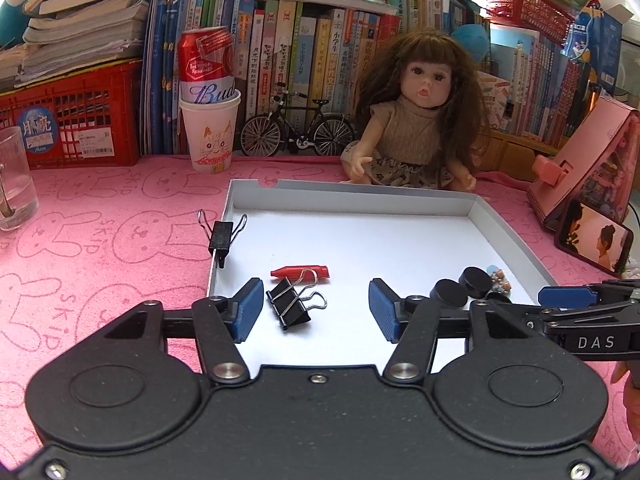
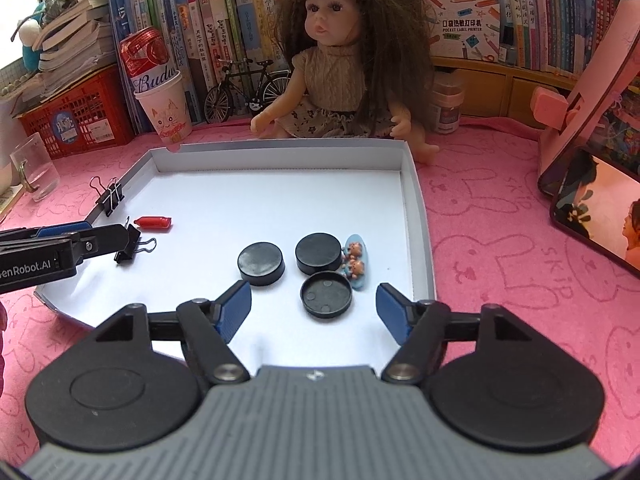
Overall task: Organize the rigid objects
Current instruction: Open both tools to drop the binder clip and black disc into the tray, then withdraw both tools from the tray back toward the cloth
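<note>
While both units hover low over the near edge of the white tray [image 2: 416,208], neither holds anything. Left hand-held gripper [image 1: 316,310]: jaws wide, blue pads apart, with a black binder clip [image 1: 294,304] lying on the tray floor between them, not touched by either pad. Right hand-held gripper [image 2: 314,312]: jaws wide too, empty, lined up on an upturned black round cap [image 2: 326,294] just ahead of the pads.

Tray contents, right wrist view: two more black round caps, one at centre [image 2: 261,263] and one to its right [image 2: 319,253], both top side up. The right one touches a small blue oval piece with two bear figures [image 2: 355,262], which sits near the tray's right wall. A red whistle-like piece [image 2: 155,222] lies on the left side, just beyond the loose binder clip. A second binder clip [image 2: 109,198] is clamped on the tray's left wall, handles up.

The tray rests on the pink rabbit-print surface [image 2: 500,264]. Behind it: a doll [image 2: 336,64] seated at the far wall of the tray, a model bicycle [image 2: 244,88], a beer can standing in a paper cup [image 2: 160,88], a red crate [image 2: 76,120], and rows of books. A glass [image 1: 14,180] stands at far left; a phone [image 2: 600,208] leans against a pink stand on the right.
</note>
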`<state>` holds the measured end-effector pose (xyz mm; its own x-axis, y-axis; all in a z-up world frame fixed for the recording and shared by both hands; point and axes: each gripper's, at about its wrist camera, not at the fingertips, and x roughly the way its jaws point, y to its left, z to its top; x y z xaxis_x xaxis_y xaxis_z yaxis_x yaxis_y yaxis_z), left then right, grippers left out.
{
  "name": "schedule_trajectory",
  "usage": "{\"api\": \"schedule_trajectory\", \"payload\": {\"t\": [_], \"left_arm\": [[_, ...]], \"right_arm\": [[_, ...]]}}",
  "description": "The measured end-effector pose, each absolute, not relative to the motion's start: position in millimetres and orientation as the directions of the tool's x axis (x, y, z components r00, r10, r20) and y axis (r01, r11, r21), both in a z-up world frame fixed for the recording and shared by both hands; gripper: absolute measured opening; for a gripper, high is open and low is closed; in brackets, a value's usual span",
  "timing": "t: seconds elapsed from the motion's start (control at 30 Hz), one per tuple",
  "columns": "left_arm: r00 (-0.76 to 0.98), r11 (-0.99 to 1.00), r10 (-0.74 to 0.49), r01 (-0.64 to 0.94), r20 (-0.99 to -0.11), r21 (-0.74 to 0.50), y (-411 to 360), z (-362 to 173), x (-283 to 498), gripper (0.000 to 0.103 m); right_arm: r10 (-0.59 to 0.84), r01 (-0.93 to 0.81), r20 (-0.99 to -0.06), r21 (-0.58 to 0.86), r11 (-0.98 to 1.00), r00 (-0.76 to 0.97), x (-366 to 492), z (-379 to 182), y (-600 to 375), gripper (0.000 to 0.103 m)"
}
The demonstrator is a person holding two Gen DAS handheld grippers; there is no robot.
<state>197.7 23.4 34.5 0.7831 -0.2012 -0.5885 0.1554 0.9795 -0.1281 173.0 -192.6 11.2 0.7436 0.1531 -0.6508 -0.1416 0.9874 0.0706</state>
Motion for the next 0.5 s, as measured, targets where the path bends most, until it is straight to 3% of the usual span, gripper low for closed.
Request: {"api": "schedule_trajectory", "payload": {"t": [0.5], "left_arm": [[0.808,0.964,-0.265,0.23,-0.526,-0.132,17,53,151,0.077]], "right_arm": [[0.142,-0.131,-0.59,0.062,0.989,0.795,136,24,-196,0.087]]}}
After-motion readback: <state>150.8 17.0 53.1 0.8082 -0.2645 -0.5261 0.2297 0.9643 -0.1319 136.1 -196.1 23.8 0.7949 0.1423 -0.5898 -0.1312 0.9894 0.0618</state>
